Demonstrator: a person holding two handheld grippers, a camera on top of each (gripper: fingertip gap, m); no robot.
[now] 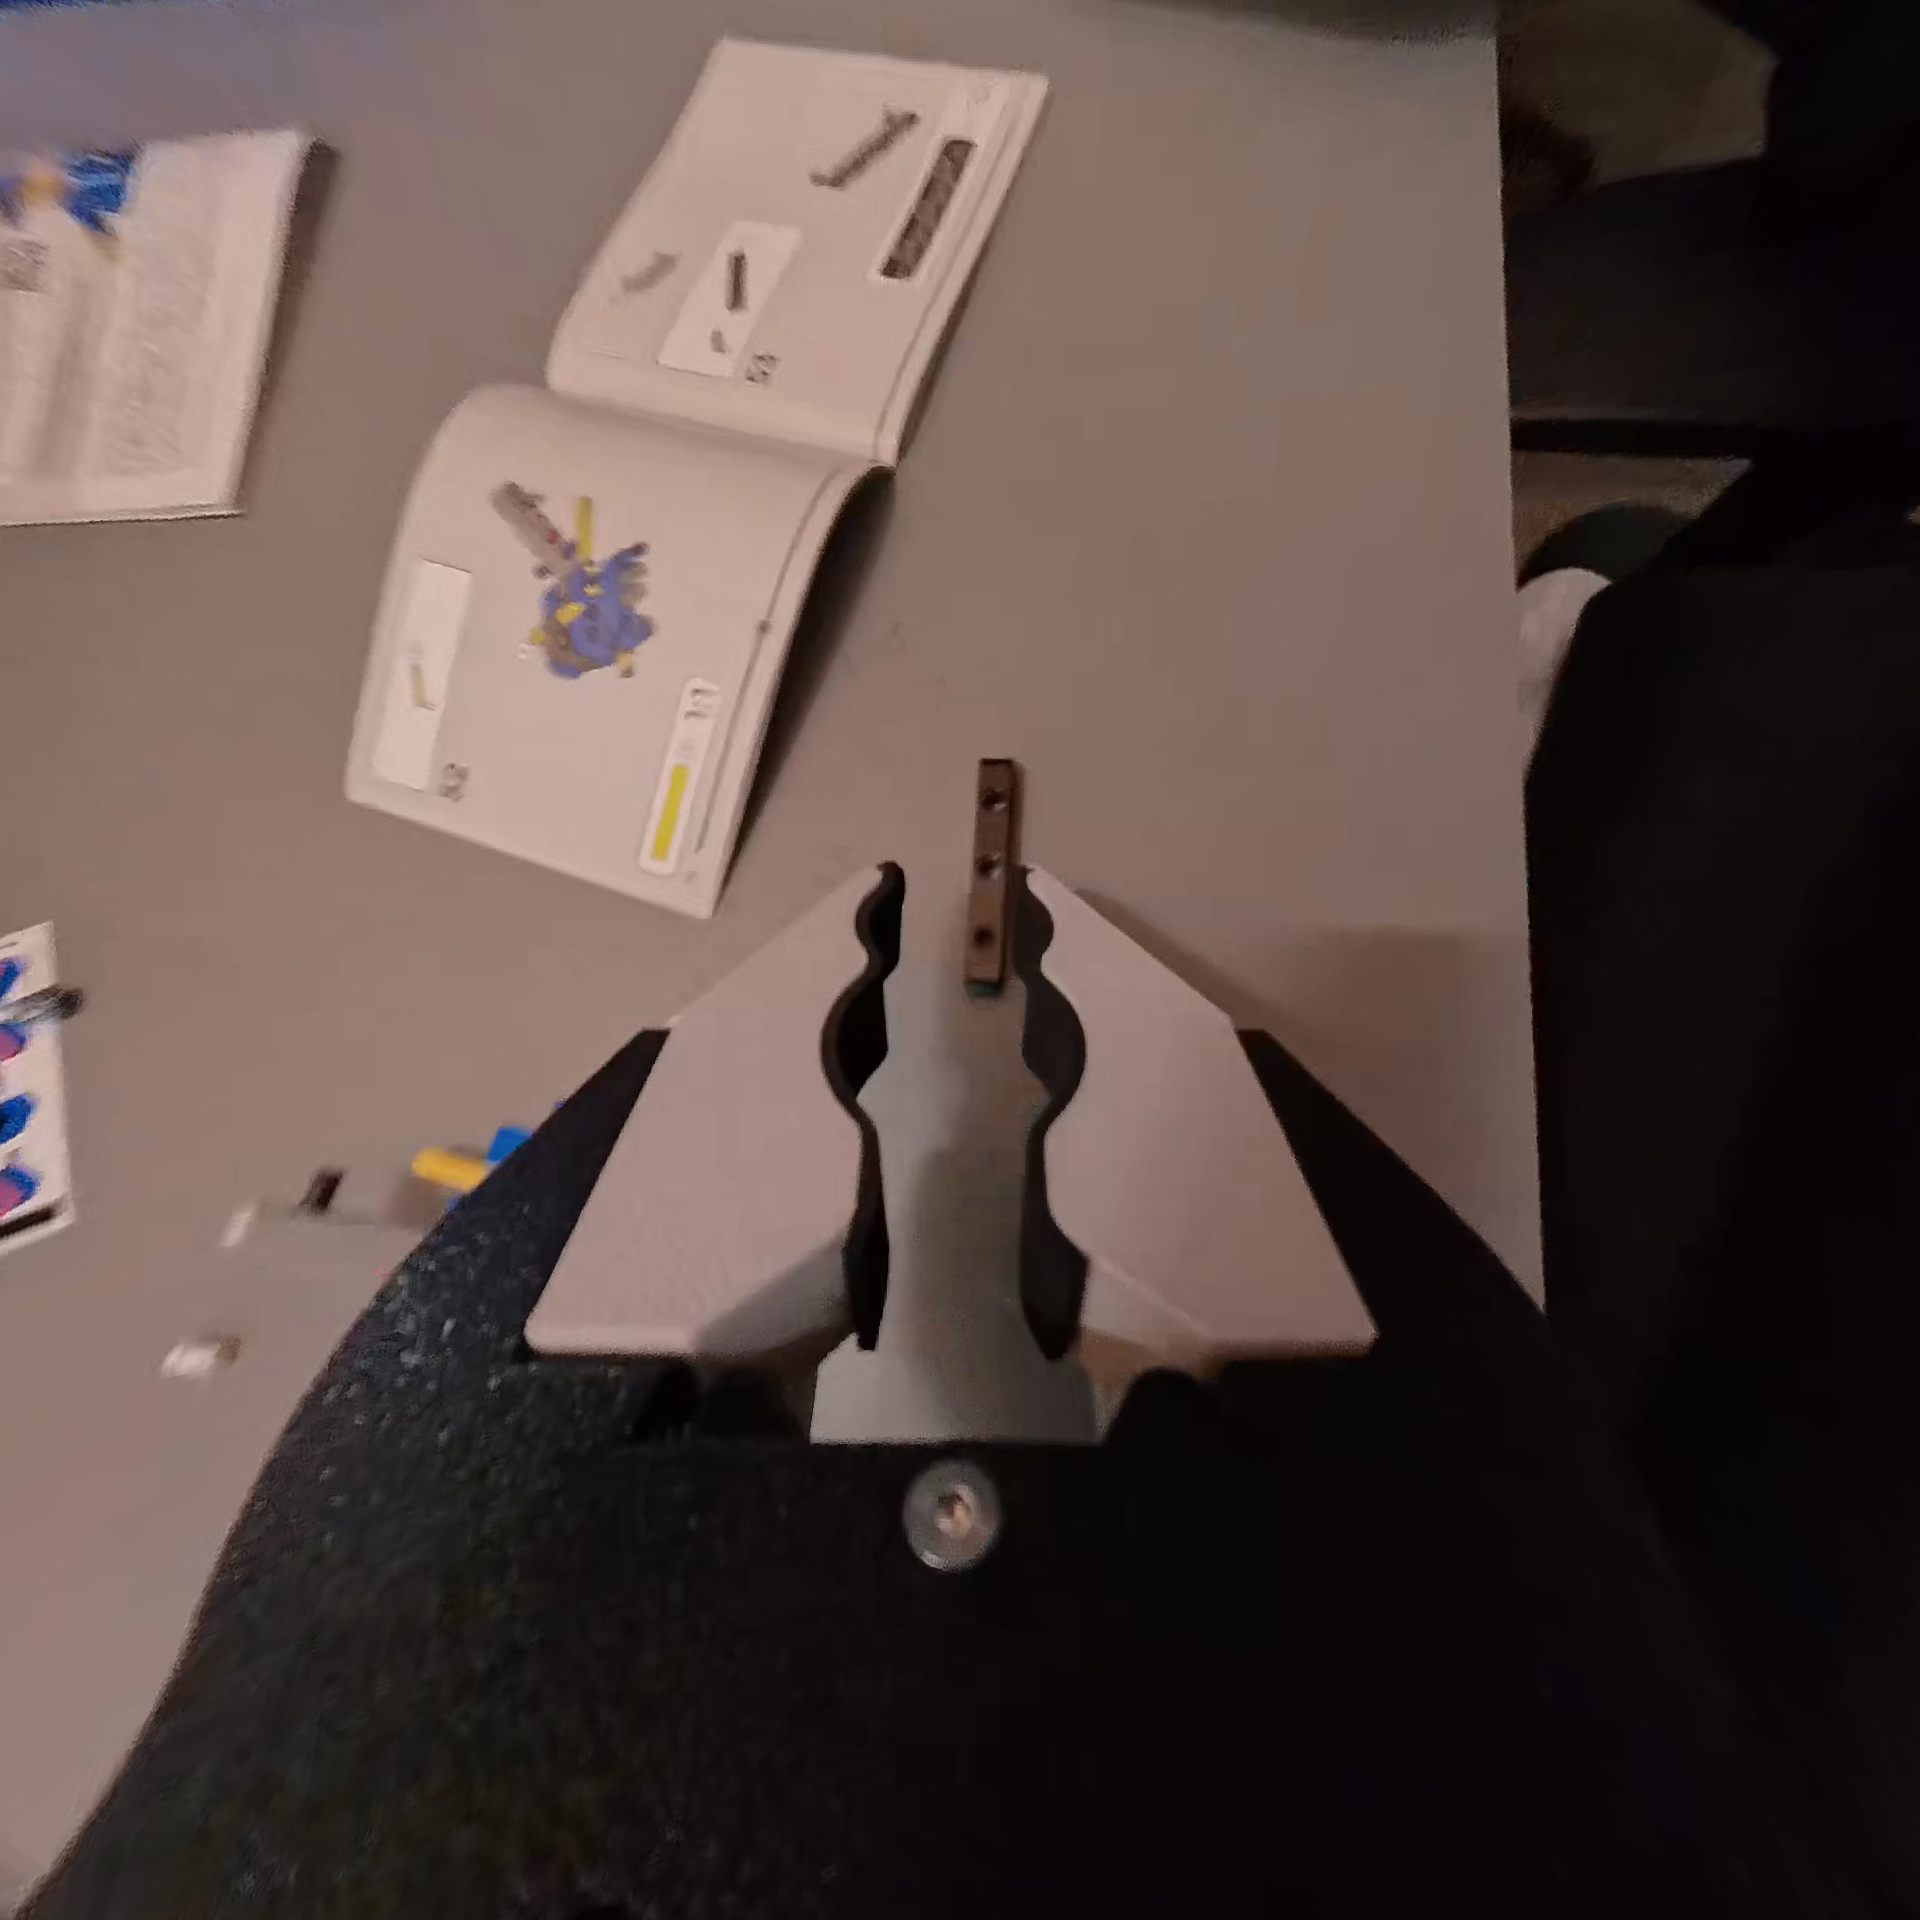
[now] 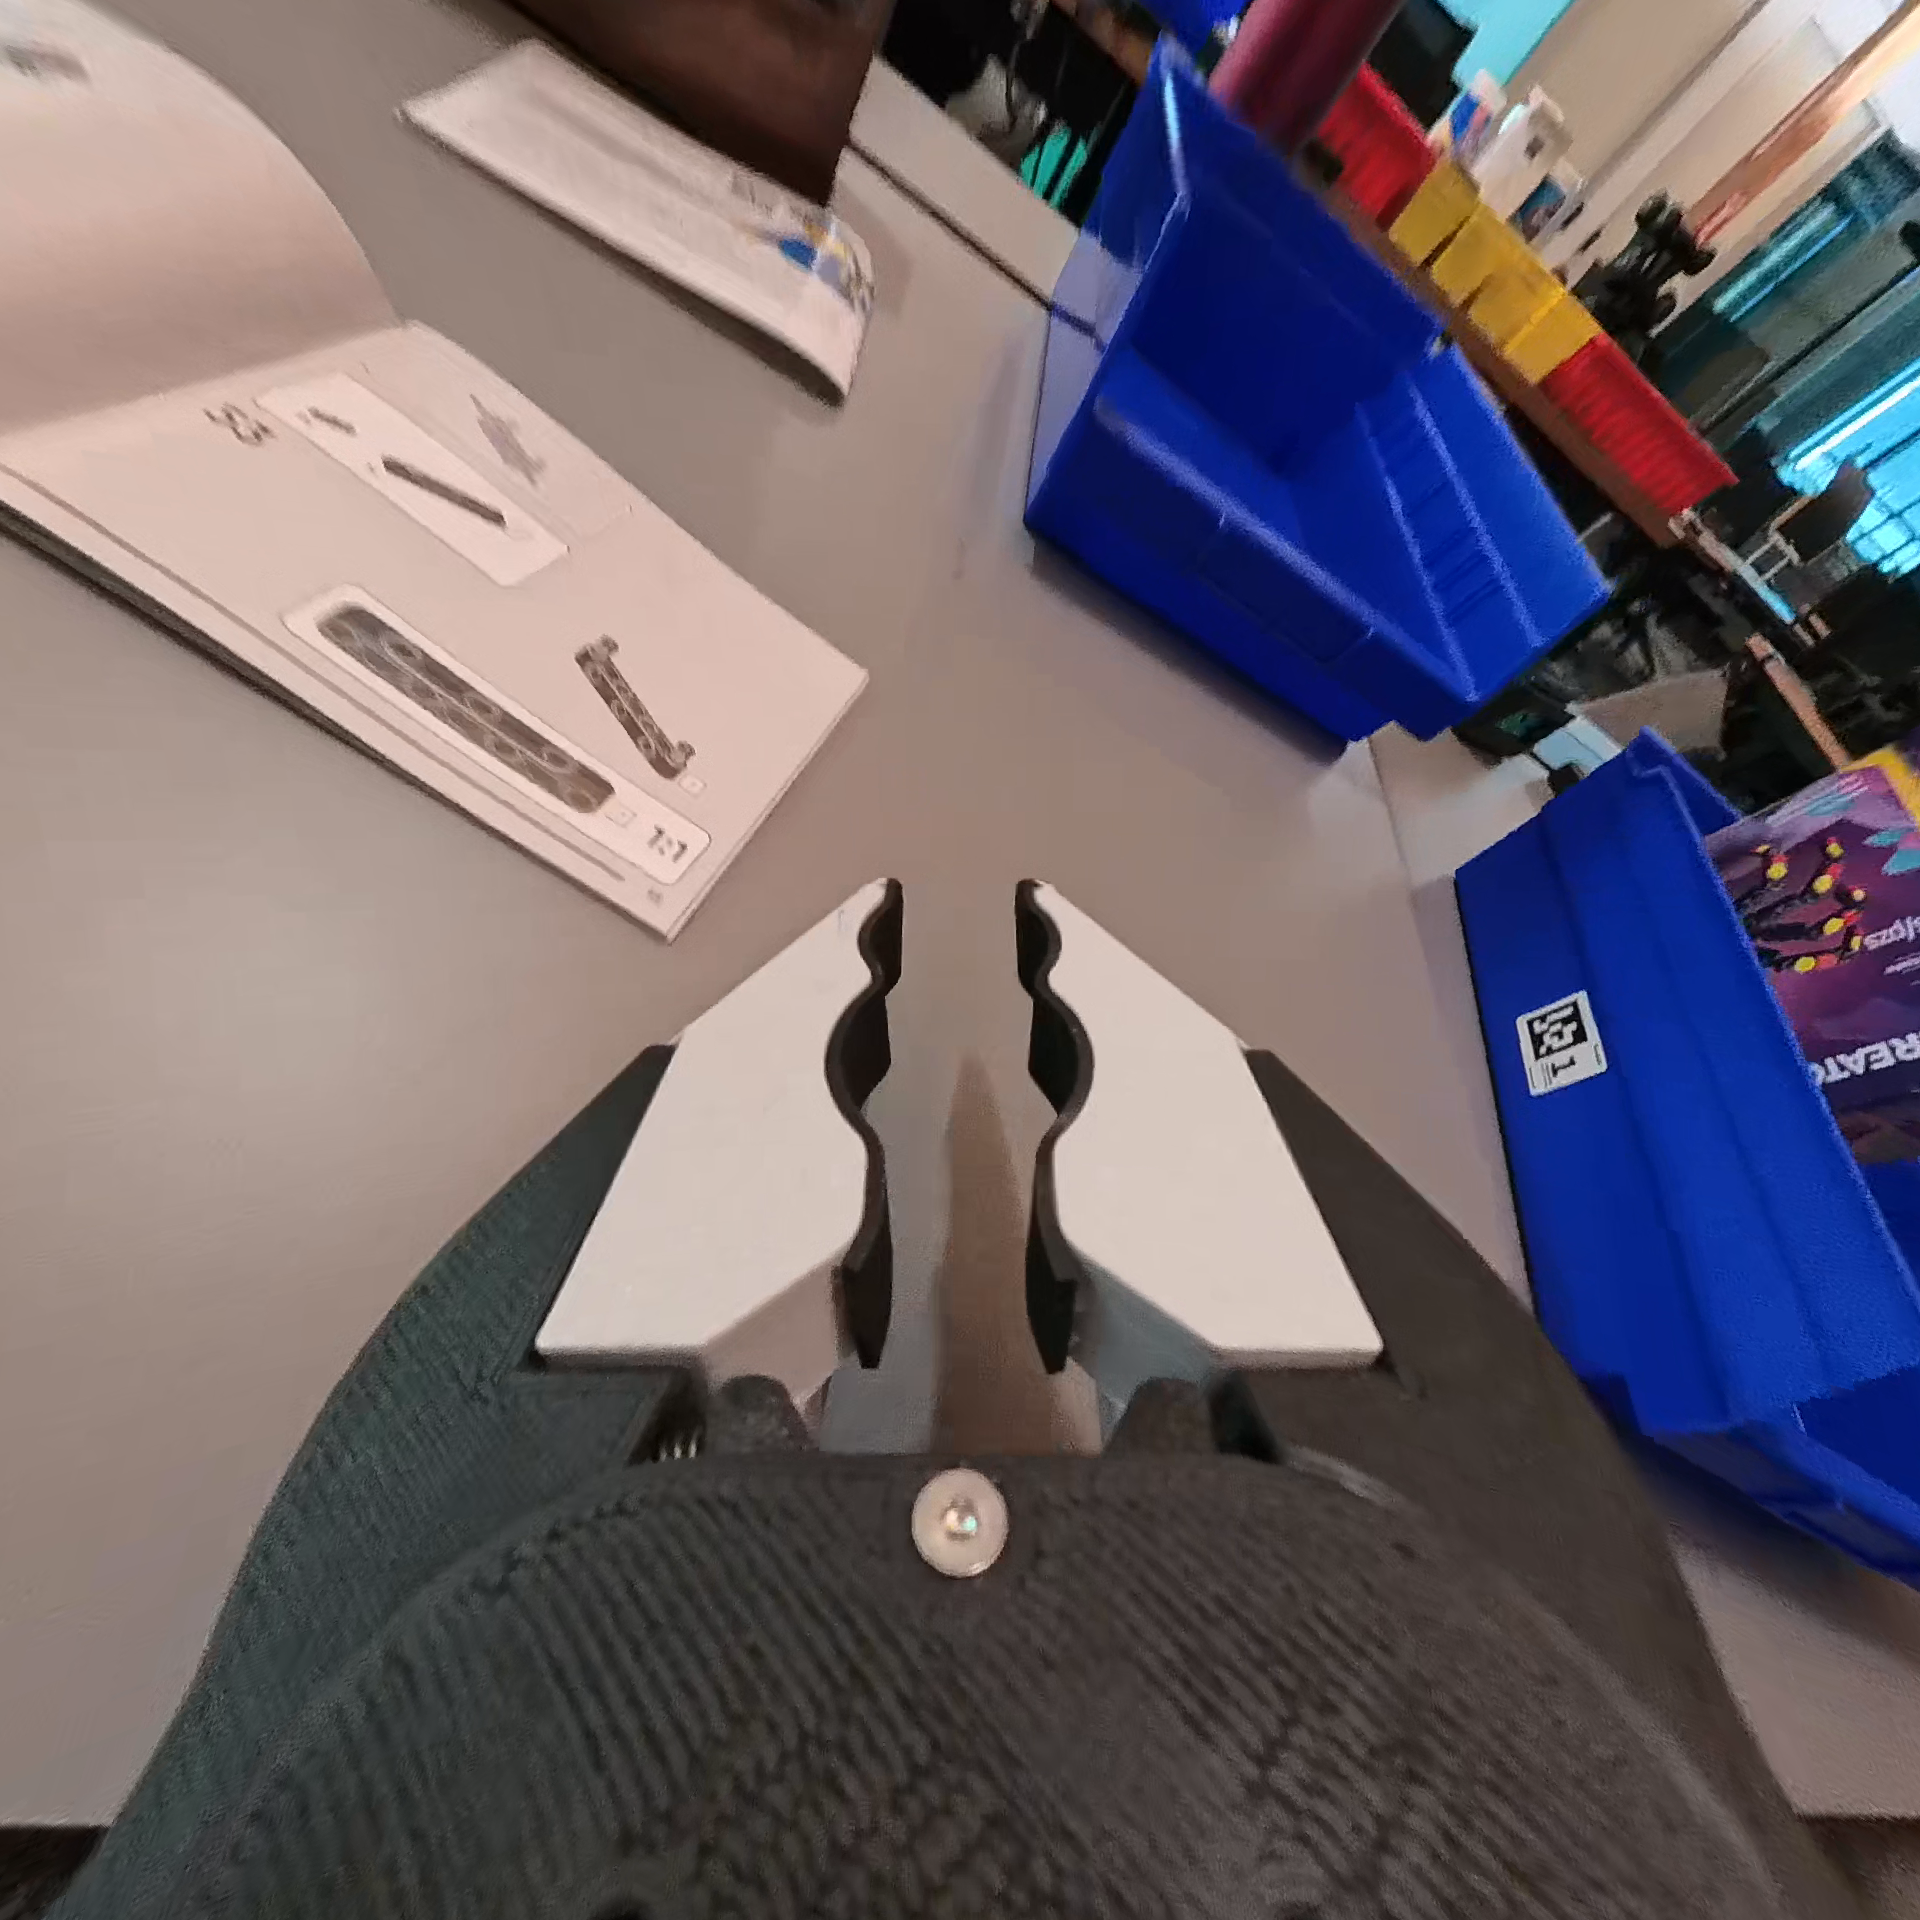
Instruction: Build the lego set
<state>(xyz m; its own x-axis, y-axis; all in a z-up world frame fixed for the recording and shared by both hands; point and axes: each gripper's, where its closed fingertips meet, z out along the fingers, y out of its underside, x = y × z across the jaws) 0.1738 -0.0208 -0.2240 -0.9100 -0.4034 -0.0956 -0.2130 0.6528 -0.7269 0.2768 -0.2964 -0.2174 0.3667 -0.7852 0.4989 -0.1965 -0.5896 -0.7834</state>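
Though unseen rightward, grey beam beside left claw.

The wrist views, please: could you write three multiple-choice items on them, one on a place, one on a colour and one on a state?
1. Where does the dark grey beam sit?
A. against one finger of the left gripper
B. on the open booklet
C. in a bin

2. What colour are the bins on the table?
A. green
B. blue
C. white

3. How is the right gripper?
A. shut on a beam
B. shut, empty
C. open, empty

Answers: 1 A, the beam lies along one fingertip; 2 B, both nearby bins are blue; 3 C, only bare table shows between its fingers.
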